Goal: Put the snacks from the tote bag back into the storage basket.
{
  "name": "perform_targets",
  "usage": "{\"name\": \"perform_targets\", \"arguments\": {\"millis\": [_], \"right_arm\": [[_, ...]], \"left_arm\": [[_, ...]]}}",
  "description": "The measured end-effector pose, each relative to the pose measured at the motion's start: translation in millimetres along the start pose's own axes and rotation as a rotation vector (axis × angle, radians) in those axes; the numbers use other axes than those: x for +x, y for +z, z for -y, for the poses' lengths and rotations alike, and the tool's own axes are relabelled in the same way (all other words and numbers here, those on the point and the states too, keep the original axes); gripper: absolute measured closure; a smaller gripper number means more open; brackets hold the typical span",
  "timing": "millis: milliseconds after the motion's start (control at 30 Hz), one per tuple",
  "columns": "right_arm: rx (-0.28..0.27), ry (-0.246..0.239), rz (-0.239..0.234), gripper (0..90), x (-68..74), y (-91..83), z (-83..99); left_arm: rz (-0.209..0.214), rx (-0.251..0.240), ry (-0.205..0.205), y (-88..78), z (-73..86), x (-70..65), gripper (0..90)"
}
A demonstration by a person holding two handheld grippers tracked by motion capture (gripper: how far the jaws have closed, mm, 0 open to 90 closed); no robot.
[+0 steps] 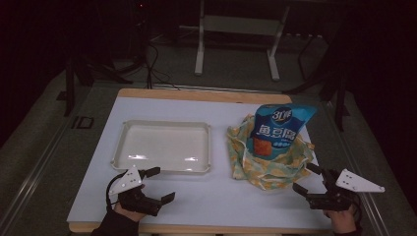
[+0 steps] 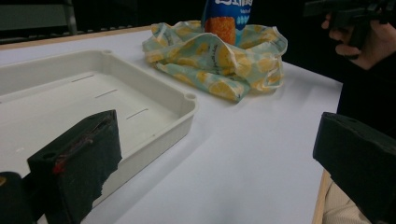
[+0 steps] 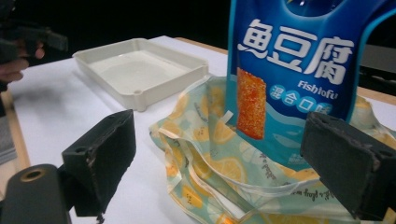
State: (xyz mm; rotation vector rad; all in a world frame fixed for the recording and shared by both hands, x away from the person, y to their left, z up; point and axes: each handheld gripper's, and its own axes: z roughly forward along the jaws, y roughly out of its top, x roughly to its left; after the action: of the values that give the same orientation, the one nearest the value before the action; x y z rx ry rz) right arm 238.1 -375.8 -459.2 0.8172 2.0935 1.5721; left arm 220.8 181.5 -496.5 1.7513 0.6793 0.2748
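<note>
Both claws sit wide apart and empty at the surface's near edge: left claw [image 1: 158, 184], right claw [image 1: 308, 178]. Fish tofu bag [image 1: 279, 129] stands in the lemon-print tote [image 1: 268, 162] toward the right edge, probably for lifting into the tray [image 1: 164, 124].

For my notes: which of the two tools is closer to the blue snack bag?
The right tool: it rests beside the lemon-print bag holding the blue snack bag, while the left tool sits before the white tray.

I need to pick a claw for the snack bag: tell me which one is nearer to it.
Right. The right claw sits open just off the lemon-print bag's near corner, below the blue snack bag. The left claw, also open, lies across the table, in front of the white tray.
</note>
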Motion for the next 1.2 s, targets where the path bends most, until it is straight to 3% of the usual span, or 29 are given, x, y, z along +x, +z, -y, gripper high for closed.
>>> {"name": "perform_targets", "arguments": {"millis": [200, 367, 467, 500, 900, 1200], "right_arm": [[0.04, -0.025, -0.04, 10.7, -3.2, 2.8, -2.8], [0.074, -0.046, -0.136, 10.6, -7.6, 5.9, -4.9], [0.081, -0.052, -0.153, 10.7, -7.9, 6.8, -6.8], [0.082, -0.053, -0.154, 10.7, -8.3, 7.5, -8.4], [0.089, -0.03, -0.163, 11.7, -20.2, 9.3, -19.4], [0.089, -0.043, -0.138, 11.7, -26.1, 13.0, -23.9]], "left_arm": [[0.01, -0.007, -0.013, -5.4, -1.9, 6.4, 1.6], [0.012, -0.019, -0.008, -5.0, -8.3, 10.4, 1.6], [0.016, -0.018, -0.002, -2.6, -12.2, 11.4, 1.6], [0.01, -0.017, 0.001, -1.3, -14.0, 11.0, 1.6], [0.108, 0.001, 0.005, 23.8, -34.5, 6.0, 1.7], [0.14, 0.019, 0.008, 45.0, -48.7, 9.2, 2.0]]}}
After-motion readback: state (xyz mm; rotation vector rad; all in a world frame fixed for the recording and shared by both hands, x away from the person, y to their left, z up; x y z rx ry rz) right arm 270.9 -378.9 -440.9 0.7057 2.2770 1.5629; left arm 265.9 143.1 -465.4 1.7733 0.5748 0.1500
